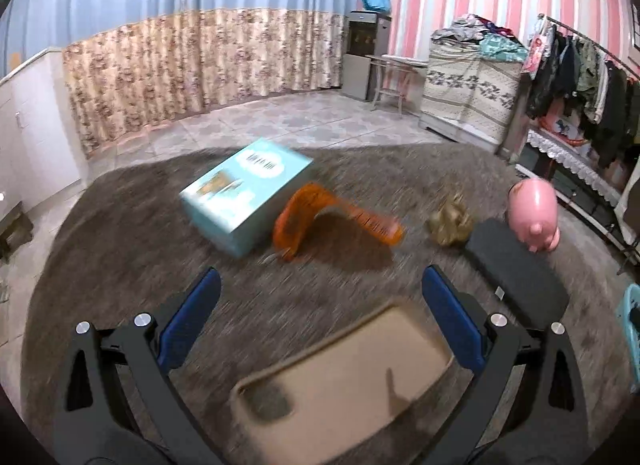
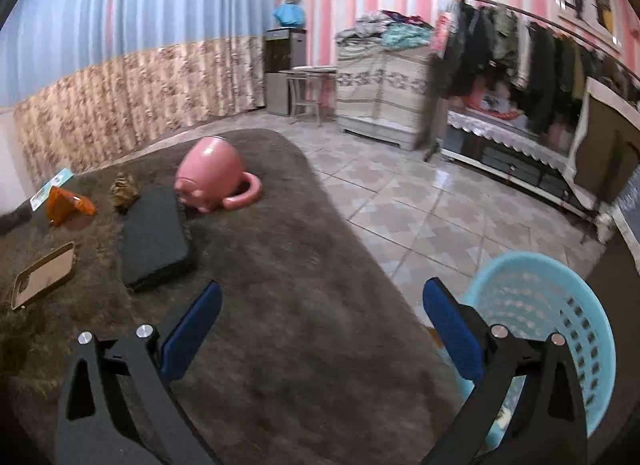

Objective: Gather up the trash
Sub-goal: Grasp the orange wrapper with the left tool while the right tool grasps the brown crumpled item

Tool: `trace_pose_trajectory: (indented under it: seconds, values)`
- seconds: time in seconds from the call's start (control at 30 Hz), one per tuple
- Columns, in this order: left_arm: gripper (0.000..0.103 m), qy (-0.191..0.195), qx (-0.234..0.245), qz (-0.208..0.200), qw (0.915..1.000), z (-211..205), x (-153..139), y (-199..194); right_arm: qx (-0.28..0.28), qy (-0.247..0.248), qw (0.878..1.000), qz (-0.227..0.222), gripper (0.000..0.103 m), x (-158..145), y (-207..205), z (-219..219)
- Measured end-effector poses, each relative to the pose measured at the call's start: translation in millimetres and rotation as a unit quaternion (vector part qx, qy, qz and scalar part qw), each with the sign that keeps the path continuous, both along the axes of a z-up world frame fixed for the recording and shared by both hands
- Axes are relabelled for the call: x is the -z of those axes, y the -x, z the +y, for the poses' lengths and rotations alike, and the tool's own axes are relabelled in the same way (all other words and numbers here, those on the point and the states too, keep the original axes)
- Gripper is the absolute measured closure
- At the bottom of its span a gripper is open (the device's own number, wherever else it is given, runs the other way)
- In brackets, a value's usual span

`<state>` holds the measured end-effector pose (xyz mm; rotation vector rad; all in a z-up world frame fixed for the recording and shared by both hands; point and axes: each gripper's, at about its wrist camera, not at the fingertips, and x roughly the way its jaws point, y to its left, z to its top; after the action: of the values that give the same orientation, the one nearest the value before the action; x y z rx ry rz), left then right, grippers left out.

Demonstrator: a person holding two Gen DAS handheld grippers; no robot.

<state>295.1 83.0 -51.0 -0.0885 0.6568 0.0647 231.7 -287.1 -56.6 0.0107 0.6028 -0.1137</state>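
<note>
The left hand-held gripper (image 1: 321,297) hangs over a shaggy brown-grey surface (image 1: 120,233), its blue-padded fingers (image 1: 192,317) spread wide apart with nothing between them. Just below the gap lies a tan phone case (image 1: 344,381), face down, its near end cut off by the bottom of the left wrist view. Beyond it, much of that view is smeared by motion blur: a light-blue carton (image 1: 248,195) carries lettering too blurred to read, and touching its right side is an orange plastic wrapper (image 1: 320,221), bent over on itself. To the right sits a crumpled brownish wad (image 1: 450,223), whose material cannot be made out, just beside the far corner of a flat black case (image 1: 516,271). A pink pig-shaped mug (image 1: 534,213) stands behind that case, its lower part hidden by it.

The right hand-held gripper (image 2: 322,301) is likewise parted, empty, over bare surface near the right-hand edge. The right wrist view shows the mug lying on its side with its handle resting on the surface. Beside the edge, lower down on the tiled floor (image 2: 420,205), stands a light-blue perforated basket (image 2: 568,305); the gripper's right finger and black frame cover its near side, and what lies in its bottom is too dim to tell. In the right wrist view the carton is cut down to a sliver at the left margin.
</note>
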Motion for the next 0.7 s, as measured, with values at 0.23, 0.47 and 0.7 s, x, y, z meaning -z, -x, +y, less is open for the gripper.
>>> trace_pose_trajectory:
  seconds: [0.23,0.47,0.7]
  values:
    - [0.028,-0.009,0.013,0.049,0.9987,-22,21,-74,-0.021,0.016,1.0,0.009,0.005,1,-29,26]
    - [0.101,0.028,0.011,0.075,0.9967,-3,38,-81,-0.058,-0.008,0.998,0.011,0.005,1,-48,51]
    - [0.103,-0.02,0.002,0.032,0.9993,17,16,-20,-0.113,-0.011,0.993,0.007,0.005,-3,-73,102]
